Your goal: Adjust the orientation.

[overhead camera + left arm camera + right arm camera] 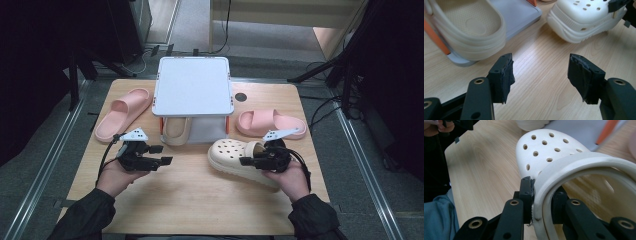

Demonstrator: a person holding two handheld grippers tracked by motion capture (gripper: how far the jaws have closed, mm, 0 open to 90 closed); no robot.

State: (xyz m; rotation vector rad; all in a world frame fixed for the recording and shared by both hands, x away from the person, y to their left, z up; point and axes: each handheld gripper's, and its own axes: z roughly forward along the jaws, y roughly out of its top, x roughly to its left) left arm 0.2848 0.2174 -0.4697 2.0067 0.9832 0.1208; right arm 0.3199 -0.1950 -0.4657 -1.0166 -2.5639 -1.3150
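The right gripper [248,161] is clamped on the cream clog's [231,153] heel strap, a thin edge giving firm purchase for carrying. The left gripper [162,154] waits with jaws spread and empty near the matching clog [176,131] under the small rack [194,85]

2 pink slides [122,113], 2 cream clogs [240,157], 1 rack [194,85]

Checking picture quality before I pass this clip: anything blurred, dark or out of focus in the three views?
High view: table evenly lit, surroundings almost black, picture soft overall. Left gripper view: open left gripper and wood grain crisp, beige clog in the rack slightly soft. Right gripper view: right gripper clamped on the white clog's heel strap is sharp; the tabletop seen through the strap is smeared.
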